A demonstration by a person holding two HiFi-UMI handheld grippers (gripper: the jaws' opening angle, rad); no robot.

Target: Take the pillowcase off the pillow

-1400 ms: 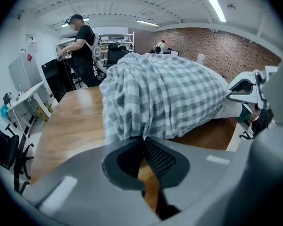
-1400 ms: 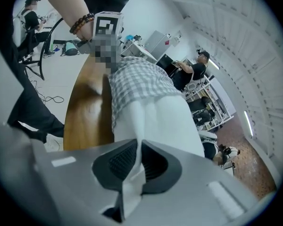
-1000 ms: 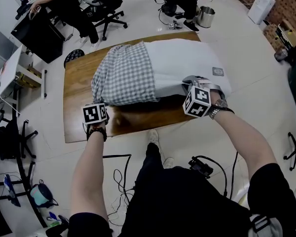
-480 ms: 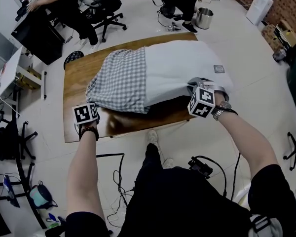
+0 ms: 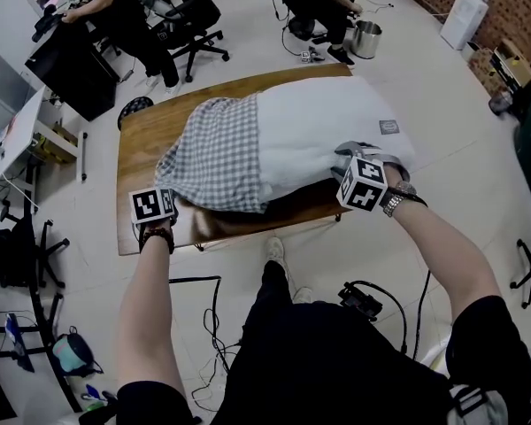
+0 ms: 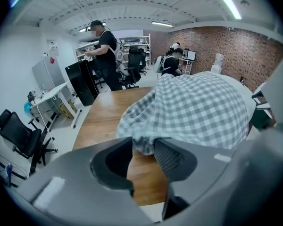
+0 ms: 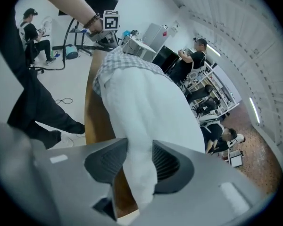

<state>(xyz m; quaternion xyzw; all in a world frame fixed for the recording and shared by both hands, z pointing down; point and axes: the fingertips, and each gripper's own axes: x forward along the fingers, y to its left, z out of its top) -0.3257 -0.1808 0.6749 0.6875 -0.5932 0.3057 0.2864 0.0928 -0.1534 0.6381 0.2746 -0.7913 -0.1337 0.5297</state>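
The pillowcase — grey check — covers only the left end of the white pillow, which lies across the wooden worktop. Our left tongs are opening, its hem loose between the jaws. Our right tongs are opening too — a fold of pillow between them.

No writing can be read anywhere. The pillow carries a small grey tag, its print too small to make out. The left cube and right cube show only black-and-white square patterns.
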